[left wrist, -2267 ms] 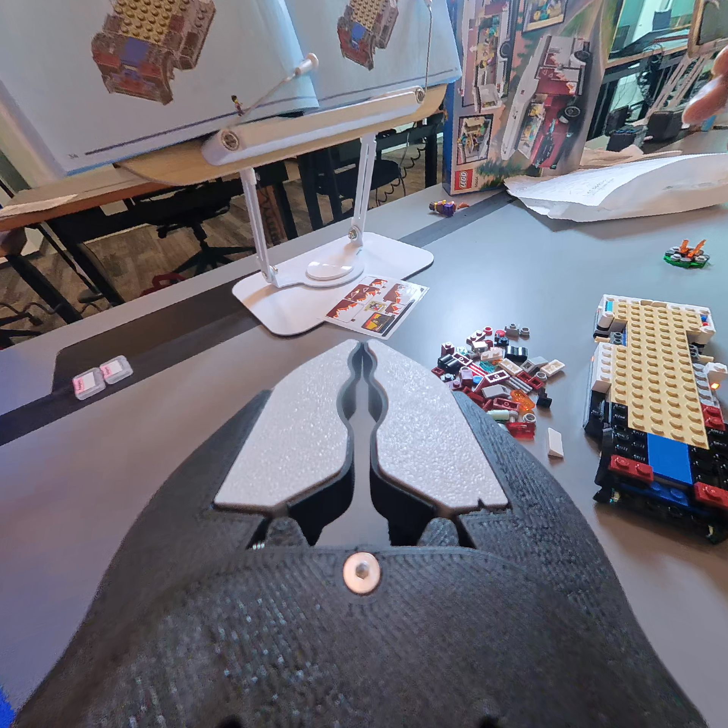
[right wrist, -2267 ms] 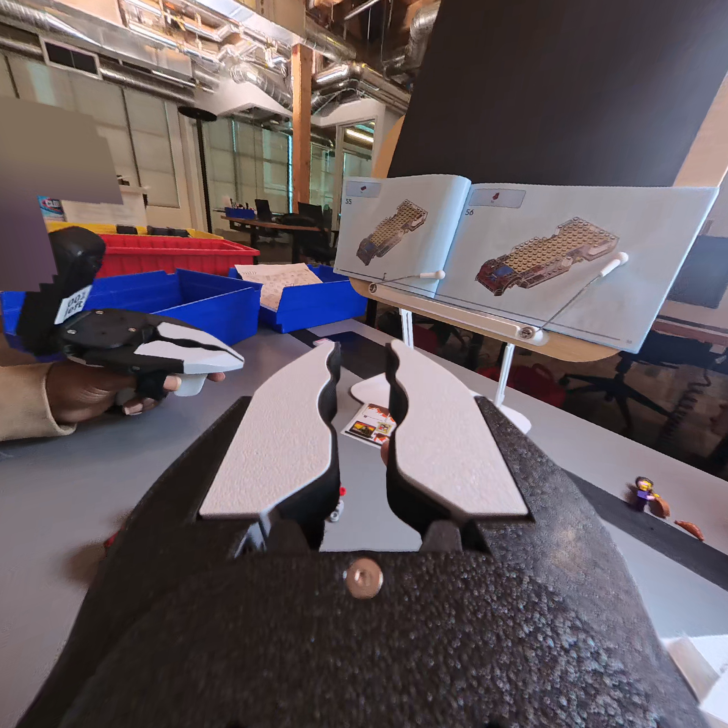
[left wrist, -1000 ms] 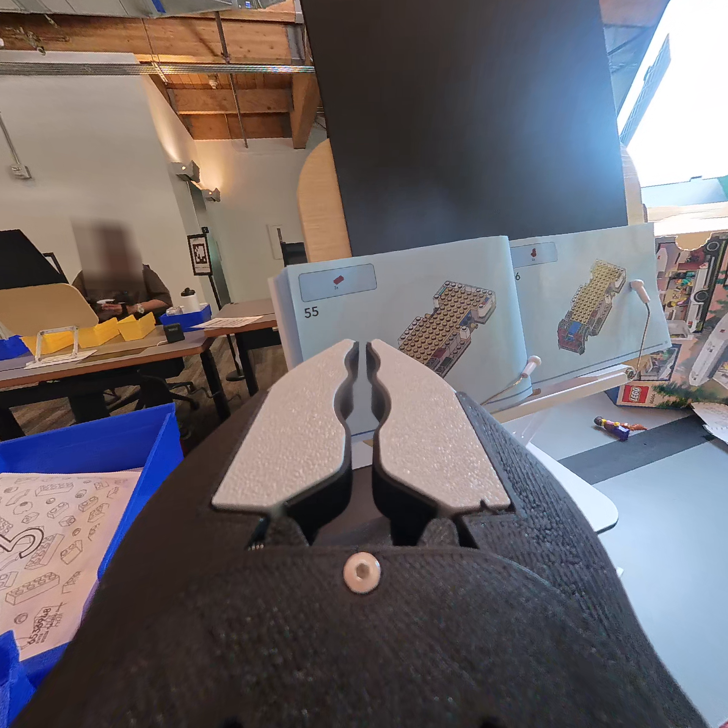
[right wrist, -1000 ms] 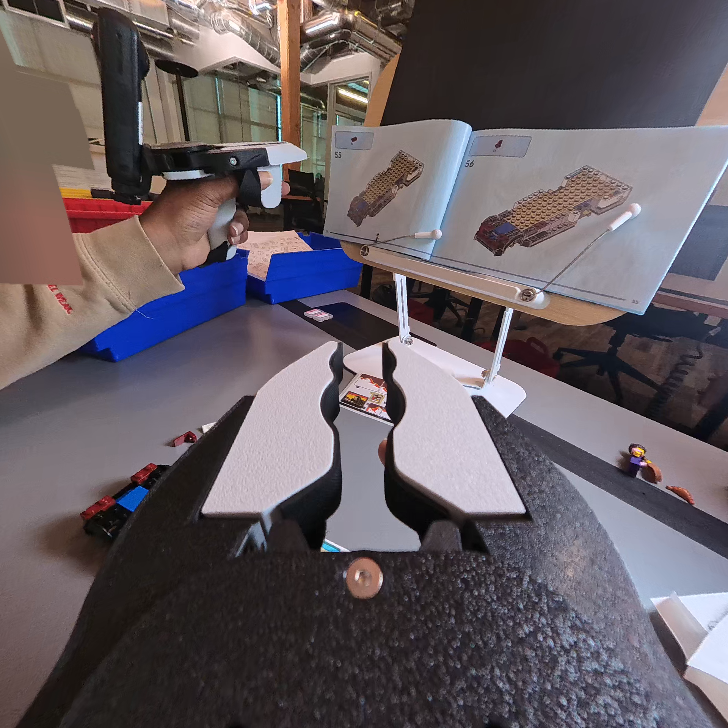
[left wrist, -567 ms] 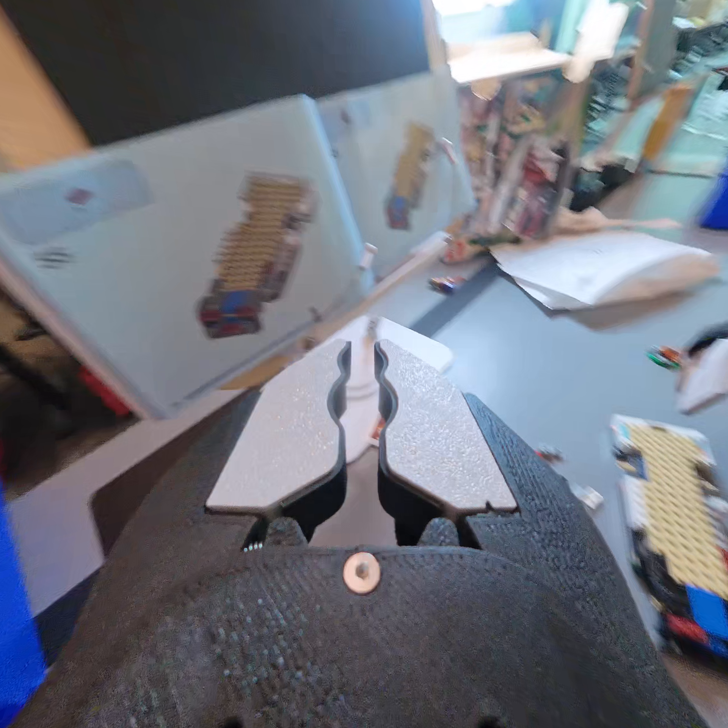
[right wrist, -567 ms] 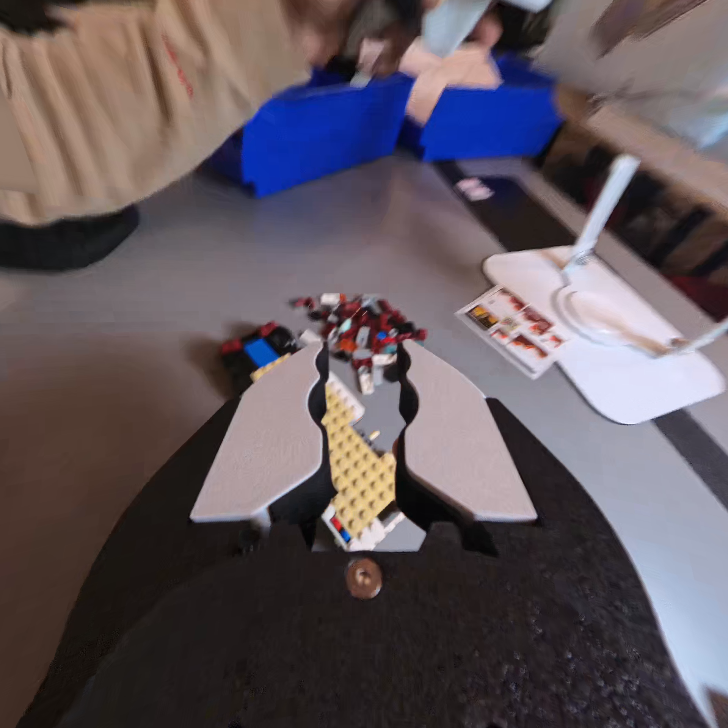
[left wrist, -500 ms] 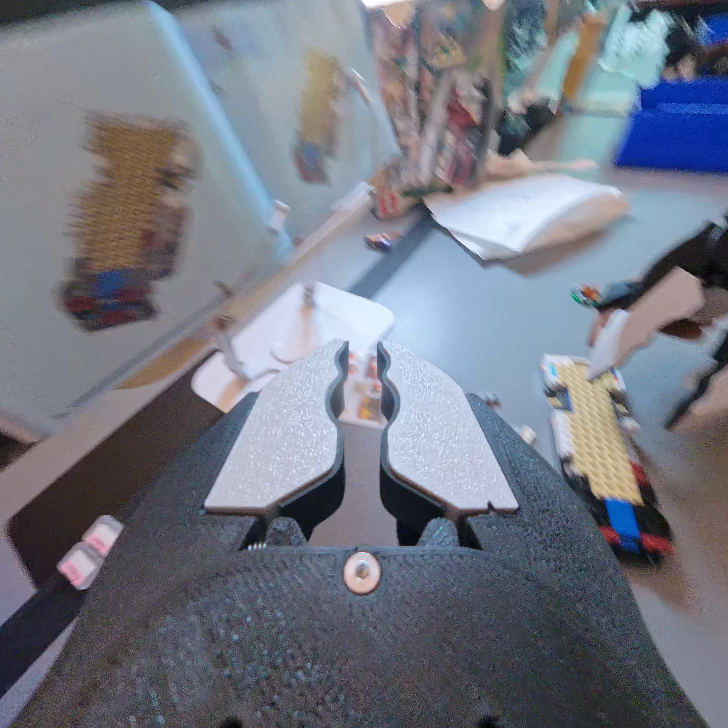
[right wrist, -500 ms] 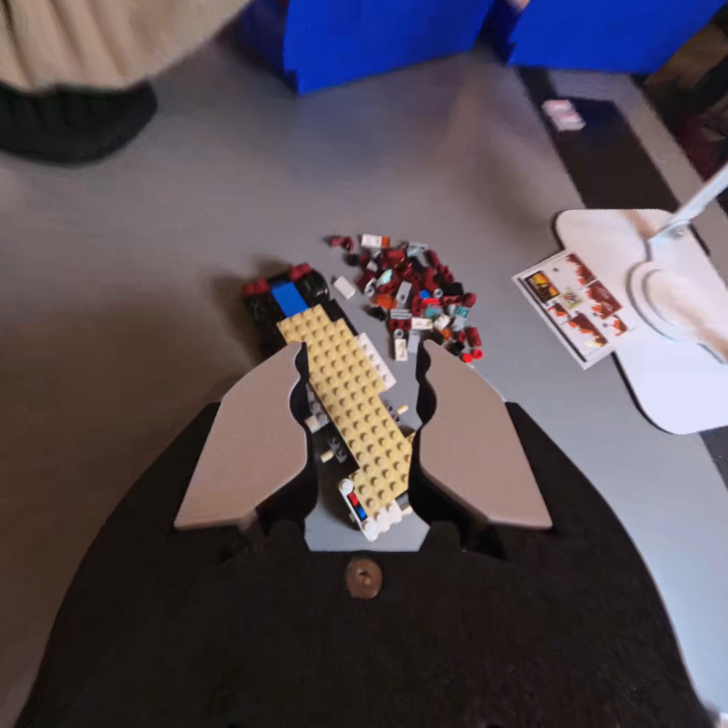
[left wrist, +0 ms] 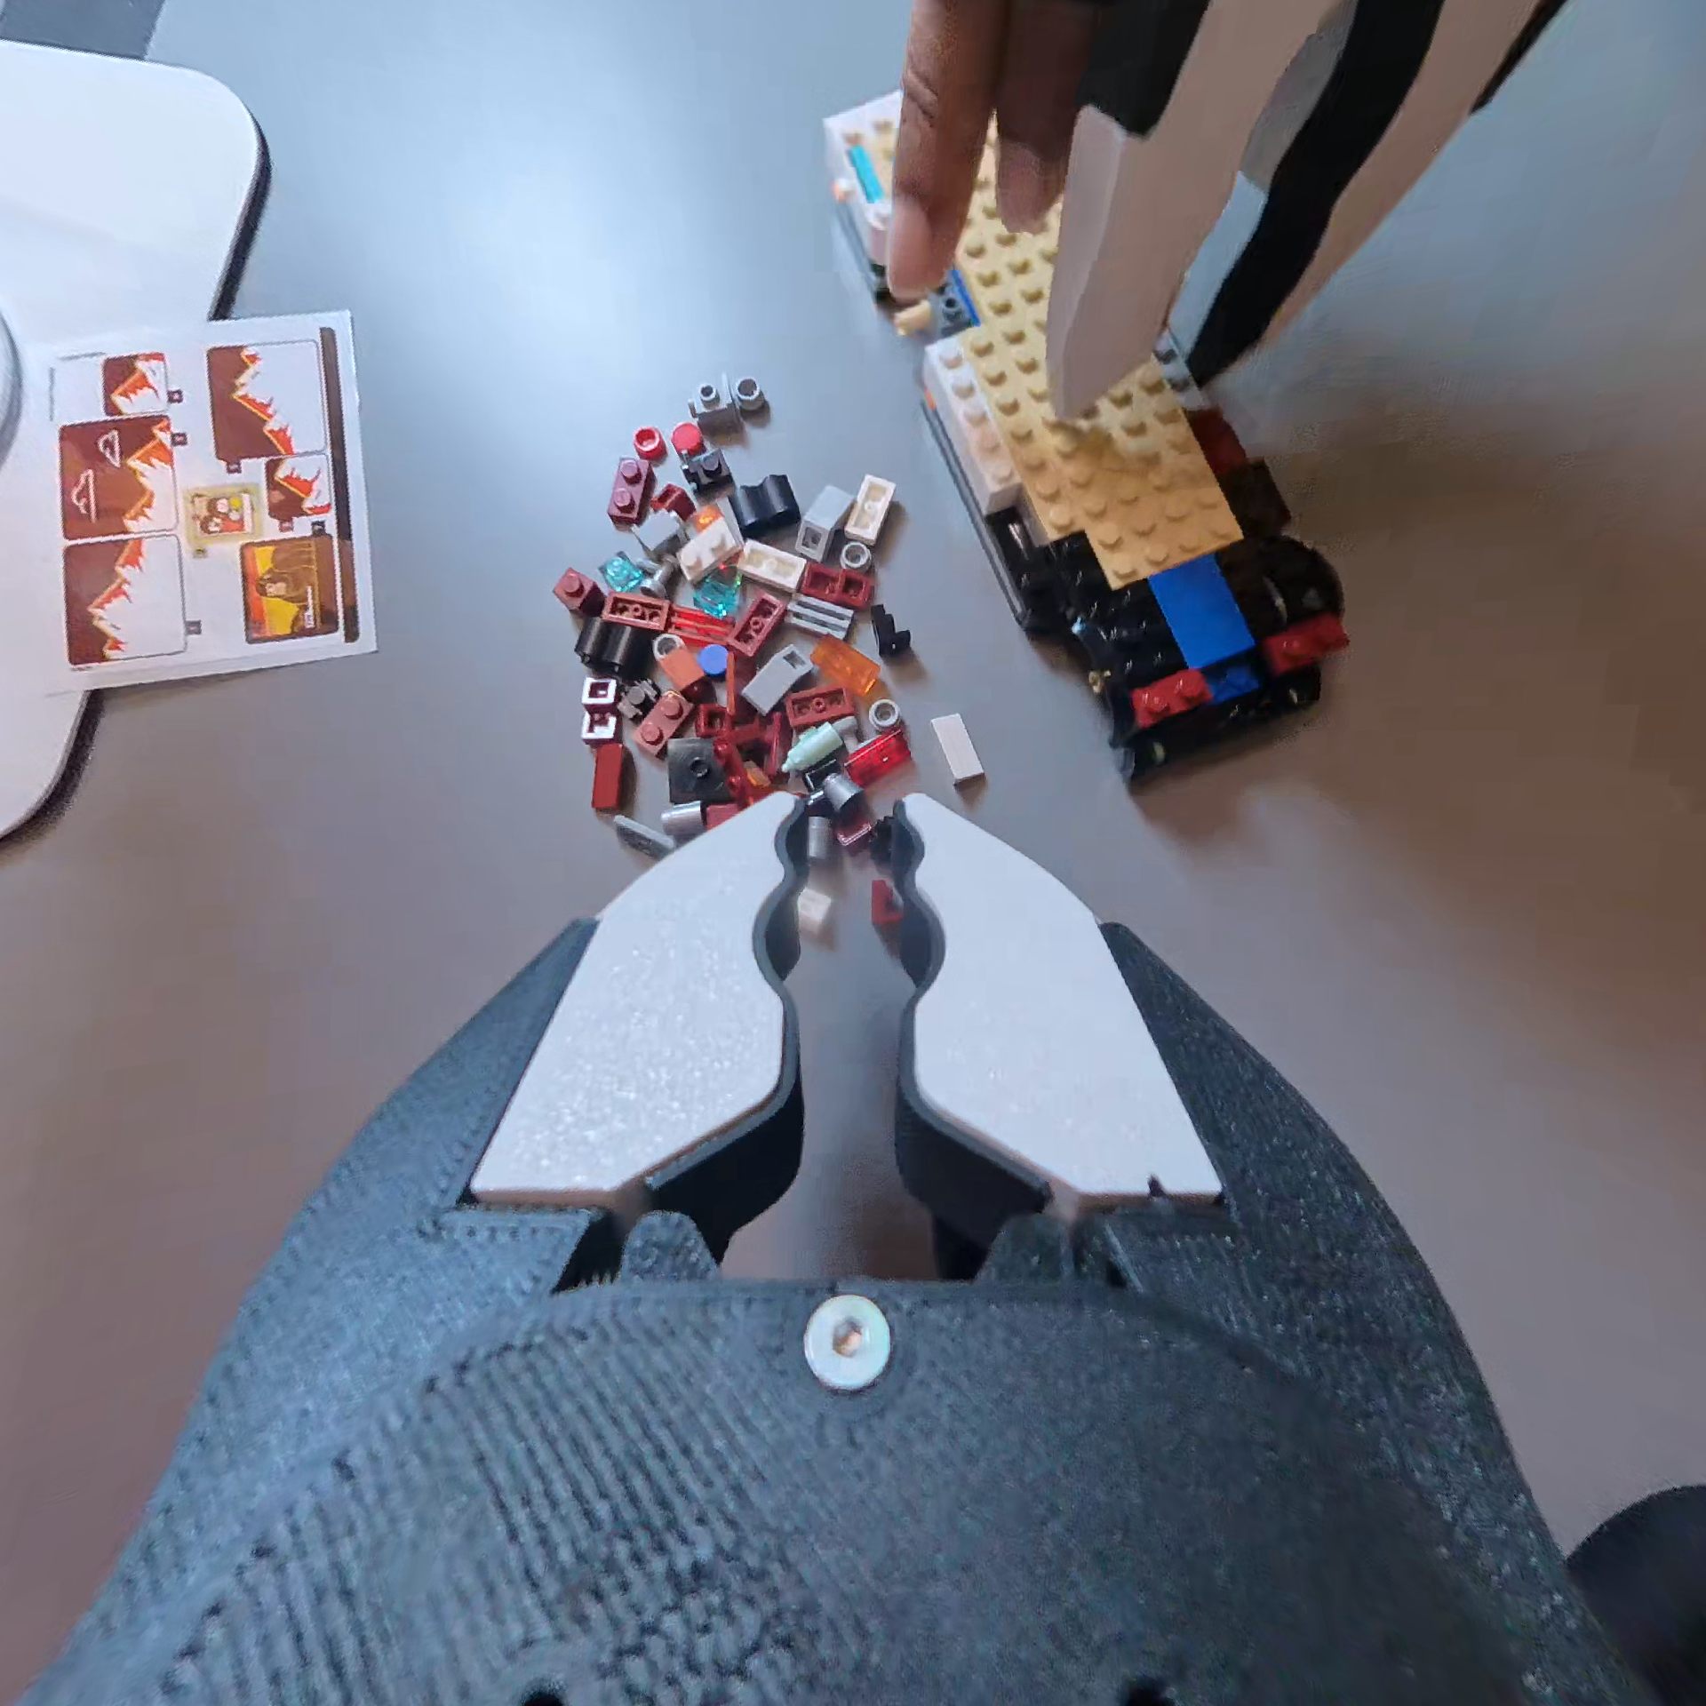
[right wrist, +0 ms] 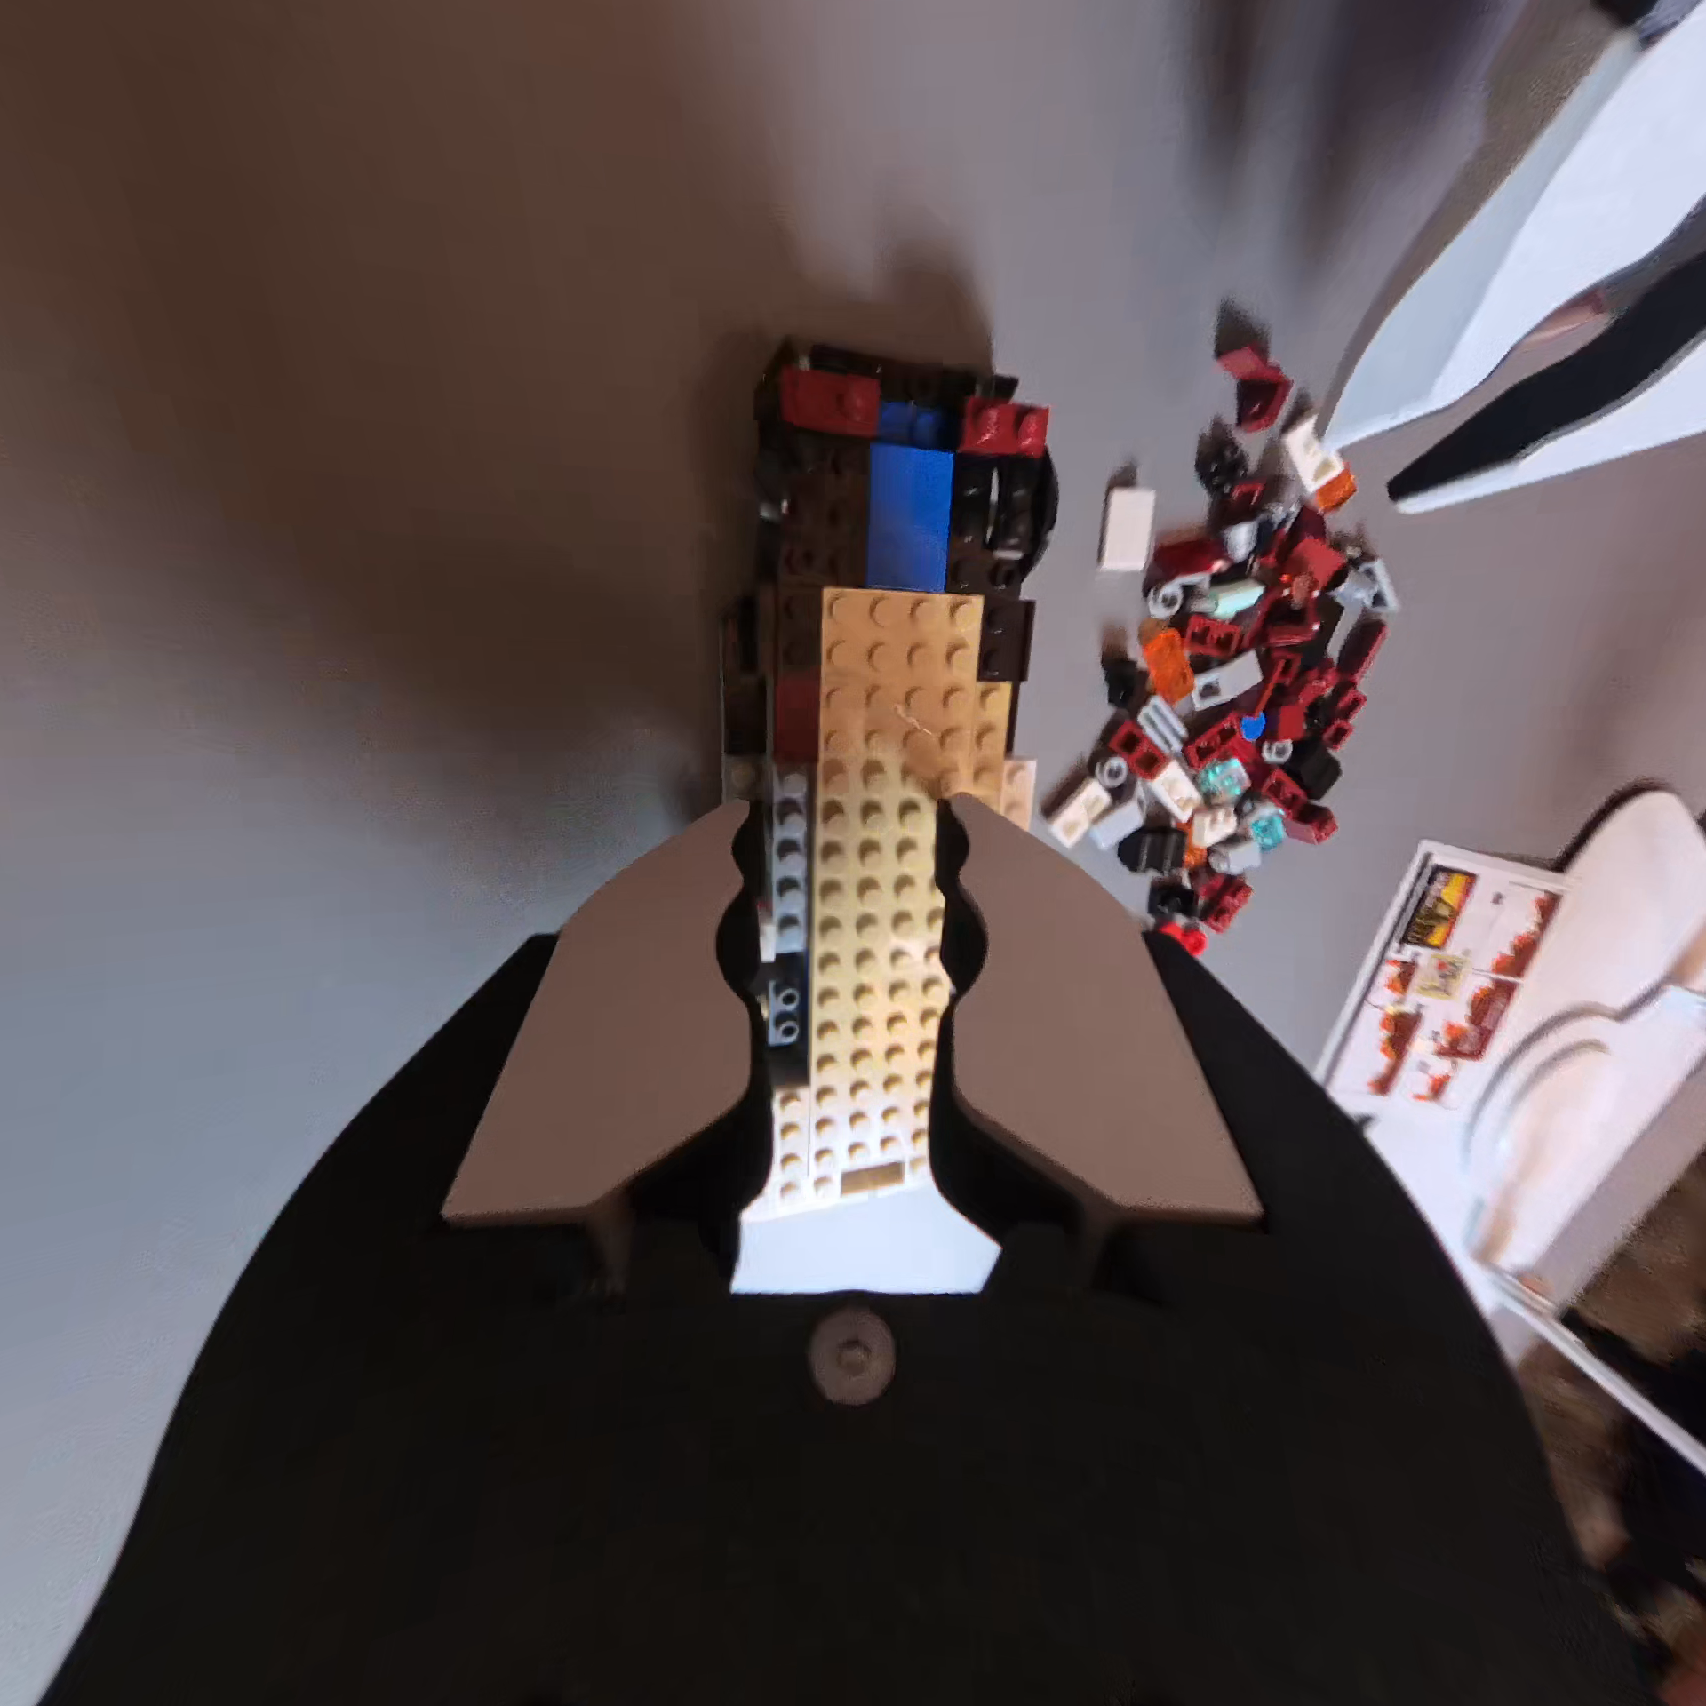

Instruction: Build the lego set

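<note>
The left gripper's (left wrist: 847, 814) fingers stand slightly apart with nothing between the pads, tips just over the near edge of a pile of small loose bricks (left wrist: 729, 628) on the grey table (left wrist: 388, 923). The right gripper's (right wrist: 849, 812) fingers straddle the tan-topped brick model (right wrist: 891, 738); whether the pads press its sides cannot be told. The model lies right of the pile. A sticker sheet (left wrist: 208, 498) lies to the left, partly on a white stand base (left wrist: 102, 203). A hand (left wrist: 960, 138) reaches over the model's far end.
</note>
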Demonstrator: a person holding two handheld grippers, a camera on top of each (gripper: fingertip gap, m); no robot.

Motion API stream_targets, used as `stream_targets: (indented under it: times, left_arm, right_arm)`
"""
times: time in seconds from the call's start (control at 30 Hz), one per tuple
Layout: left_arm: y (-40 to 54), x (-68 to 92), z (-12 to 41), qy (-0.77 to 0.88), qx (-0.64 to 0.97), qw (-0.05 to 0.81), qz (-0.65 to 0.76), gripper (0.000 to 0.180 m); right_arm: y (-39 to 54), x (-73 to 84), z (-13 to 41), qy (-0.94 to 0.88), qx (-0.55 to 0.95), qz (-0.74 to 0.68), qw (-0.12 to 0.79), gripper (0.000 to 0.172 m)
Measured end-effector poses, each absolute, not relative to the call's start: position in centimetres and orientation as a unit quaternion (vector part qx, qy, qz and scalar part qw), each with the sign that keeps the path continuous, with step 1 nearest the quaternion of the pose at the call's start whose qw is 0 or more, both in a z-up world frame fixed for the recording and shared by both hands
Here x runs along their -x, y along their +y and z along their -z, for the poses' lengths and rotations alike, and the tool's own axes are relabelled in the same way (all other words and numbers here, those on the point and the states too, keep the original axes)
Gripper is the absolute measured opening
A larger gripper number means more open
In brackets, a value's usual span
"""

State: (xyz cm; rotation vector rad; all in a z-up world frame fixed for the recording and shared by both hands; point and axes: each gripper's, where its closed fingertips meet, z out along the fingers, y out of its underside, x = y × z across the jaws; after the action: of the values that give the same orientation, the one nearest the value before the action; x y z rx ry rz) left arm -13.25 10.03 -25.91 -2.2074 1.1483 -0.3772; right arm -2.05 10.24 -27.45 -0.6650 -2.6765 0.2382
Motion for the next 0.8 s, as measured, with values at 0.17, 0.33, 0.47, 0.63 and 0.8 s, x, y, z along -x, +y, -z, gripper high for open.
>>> stream_targets:
  times: [0.17,0.33,0.47,0.63,0.8]
  left_arm:
    - [9.9,13.1,26.6,0.438,0.833,0.309,0.139,0.015]
    - [10.7,11.8,26.9,0.441,0.83,0.309,0.145,0.014]
    - [11.5,11.1,27.7,0.429,0.845,0.283,0.149,0.016]
    - [11.8,11.0,28.5,0.419,0.862,0.246,0.147,0.018]
    - [12.3,10.7,28.5,0.416,0.866,0.235,0.146,0.018]
  right_arm:
    - [11.8,1.2,25.7,-0.92,0.309,-0.086,0.226,0.044]
    - [12.9,-0.4,26.4,-0.866,0.419,-0.127,0.241,0.054]
    - [12.7,-1.5,26.2,-0.836,0.458,-0.158,0.257,0.054]
    - [12.1,-2.6,26.1,-0.811,0.481,-0.188,0.273,0.052]
    - [11.8,-3.1,26.0,-0.797,0.491,-0.206,0.286,0.051]
